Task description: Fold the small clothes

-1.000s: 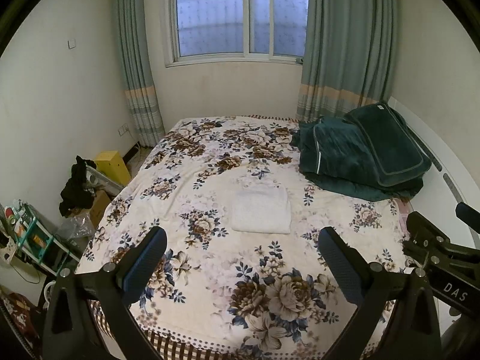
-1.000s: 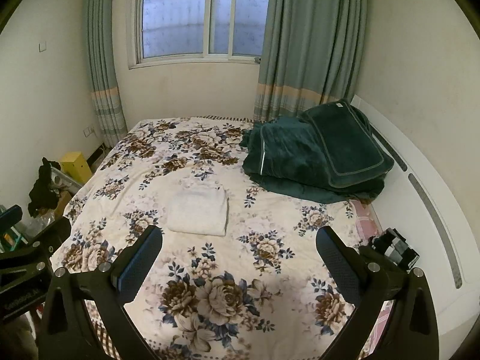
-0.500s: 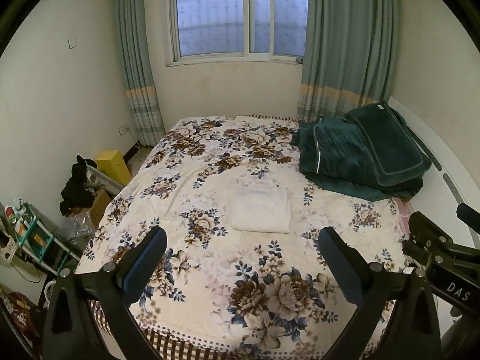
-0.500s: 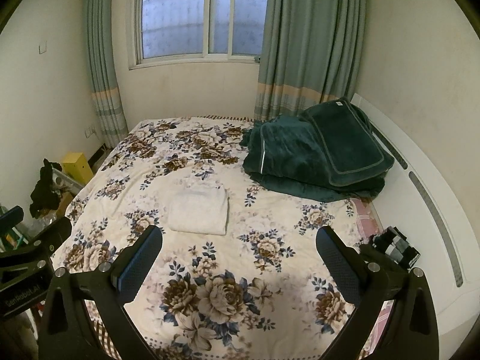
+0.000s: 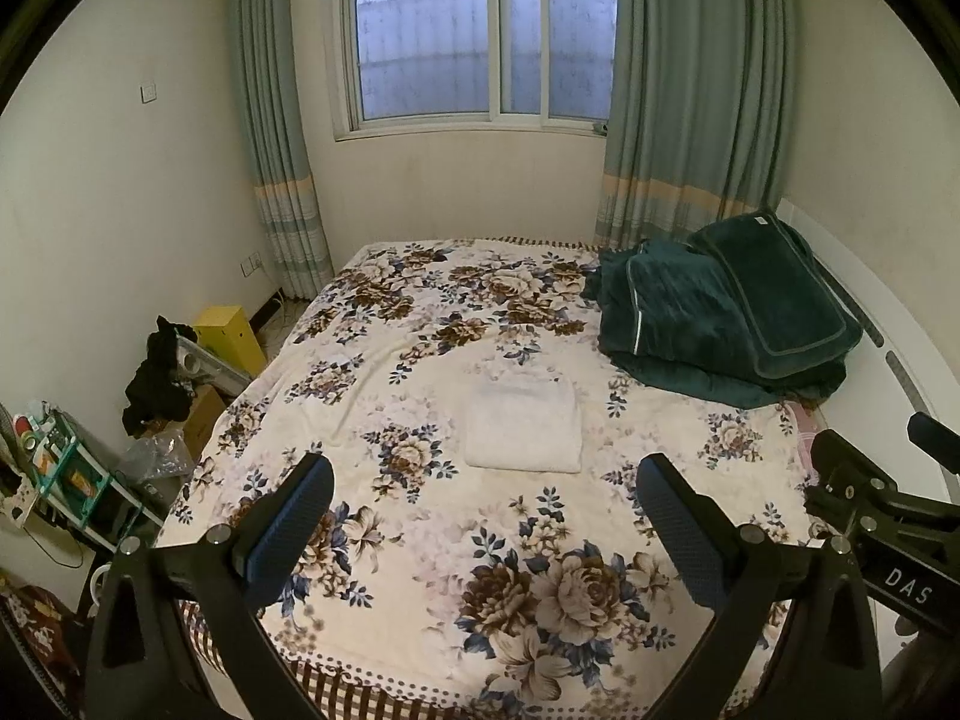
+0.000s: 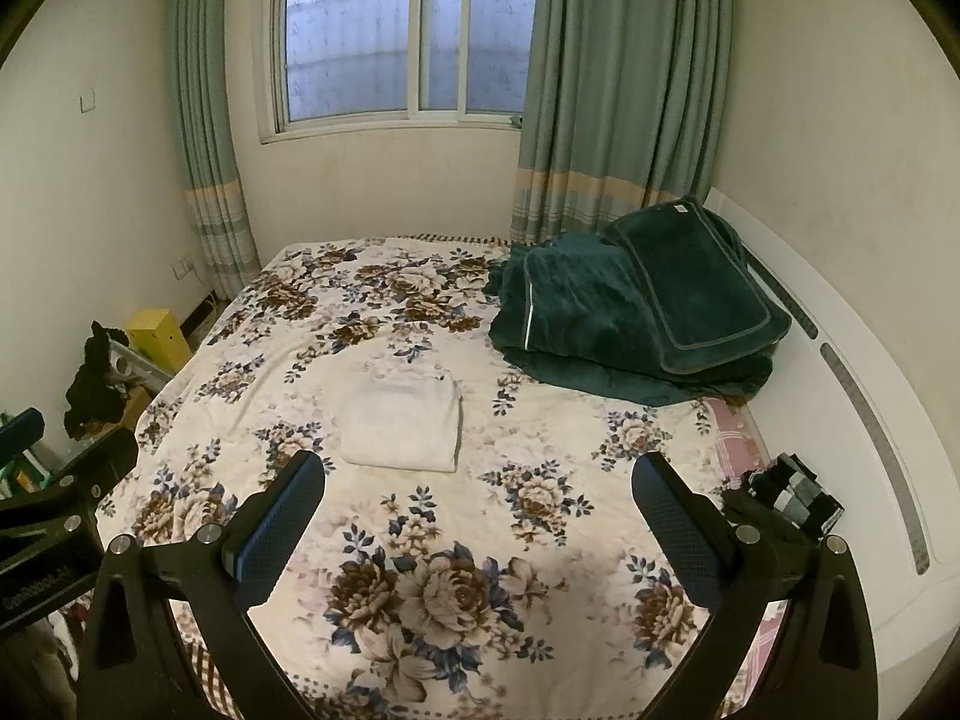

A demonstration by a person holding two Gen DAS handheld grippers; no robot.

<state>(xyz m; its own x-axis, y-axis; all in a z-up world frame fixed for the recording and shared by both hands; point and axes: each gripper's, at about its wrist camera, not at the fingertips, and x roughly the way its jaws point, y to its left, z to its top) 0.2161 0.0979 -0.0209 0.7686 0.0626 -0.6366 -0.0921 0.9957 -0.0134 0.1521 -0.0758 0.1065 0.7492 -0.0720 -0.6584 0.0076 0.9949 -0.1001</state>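
Cloth (image 5: 523,423), white and folded into a neat rectangle, lies flat near the middle of the bed (image 5: 420,540), on a cream cover printed with brown and blue flowers. In the right wrist view the same cloth (image 6: 401,420) sits left of centre, well ahead of the fingertips.

Both claws hang above the near end of the bed, apart from the cloth and touching nothing. The left claw (image 5: 486,516) has its jaws spread wide, with only the floral cover showing between the two dark textured pads (image 5: 297,525). The right claw (image 6: 480,510) is spread just as wide and holds nothing. Each view catches part of the other tool at its edge: the right one at the right side of the left view, the left one at the left side of the right view.

A dark green blanket (image 5: 720,324) is piled at the far right corner of the bed, against a white headboard (image 6: 840,372). Behind the bed stands a window (image 5: 480,36) with grey-green curtains (image 5: 690,90) drawn to either side. On the floor to the left of the bed are a yellow box (image 5: 231,336), a dark garment (image 5: 156,384) draped over clutter, and a small shelf (image 5: 60,474) of items. At the right edge of the bed, in the right wrist view, lies a small black and grey bundle (image 6: 792,495); what it is I cannot tell.
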